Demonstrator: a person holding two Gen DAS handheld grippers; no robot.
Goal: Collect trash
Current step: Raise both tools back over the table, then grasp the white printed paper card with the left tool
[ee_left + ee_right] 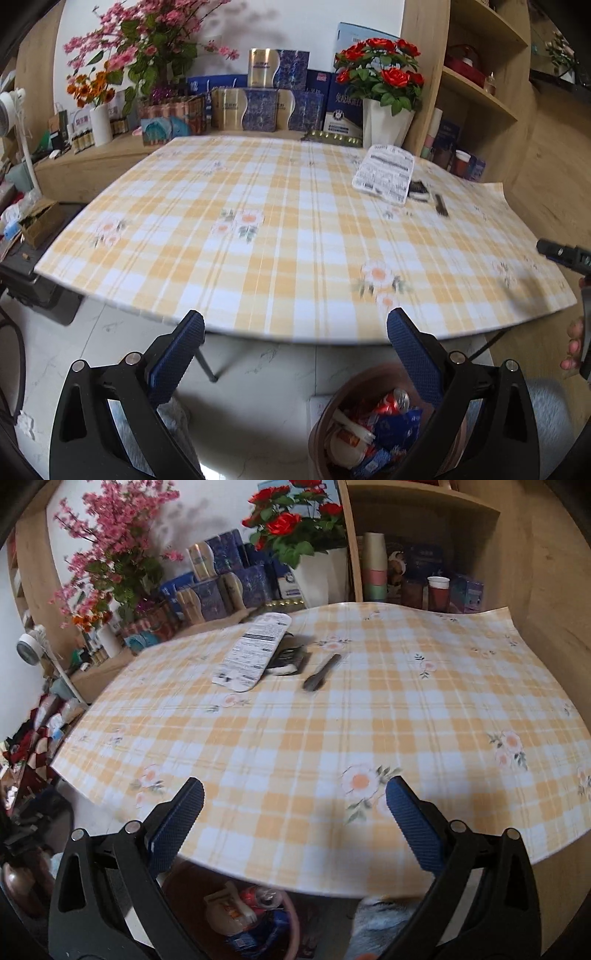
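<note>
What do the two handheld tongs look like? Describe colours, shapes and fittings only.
Both the left tongs and right tongs match: black angular frames with triangular cut-outs, round silver rivets, and two long fingers faced with dark blue dimpled rubber.

Blue box (338, 107) far ahead of the left gripper: white characters, possibly "免疫球蛋白". Print on white tray lid (384, 171) too blurred to read.

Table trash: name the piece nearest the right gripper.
The slim dark stick-shaped wrapper; it lies closer than the small black packet and white printed tray behind it.
</note>
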